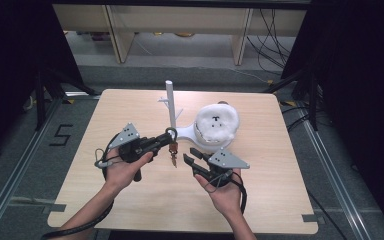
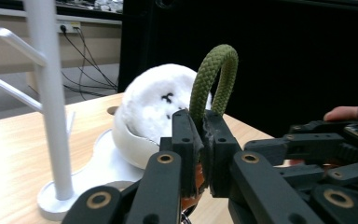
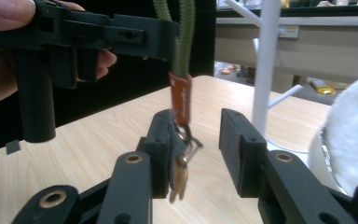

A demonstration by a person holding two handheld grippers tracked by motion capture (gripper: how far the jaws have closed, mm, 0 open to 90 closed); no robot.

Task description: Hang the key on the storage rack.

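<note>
Left gripper (image 1: 166, 138) clamps a green rope-loop keychain (image 2: 214, 79) just near of the white peg stand (image 1: 170, 102); right gripper (image 3: 198, 140) waits unclenched around its dangling key (image 3: 179, 179), which could swing and snag there.

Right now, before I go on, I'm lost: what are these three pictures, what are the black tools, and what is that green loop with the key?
A person holds two black tools, one per hand; each is a two-jaw clamp. One picture looks down from above; the other two come from cameras riding on each tool.

The left hand-held gripper is shut on an olive-green braided cord loop with an orange tag and a brass key hanging below. The right hand-held gripper is open, its jaws either side of that key.

On the light wooden table stands a white pegged rack on a flat base, with a fluffy white ball in a white bowl.
</note>
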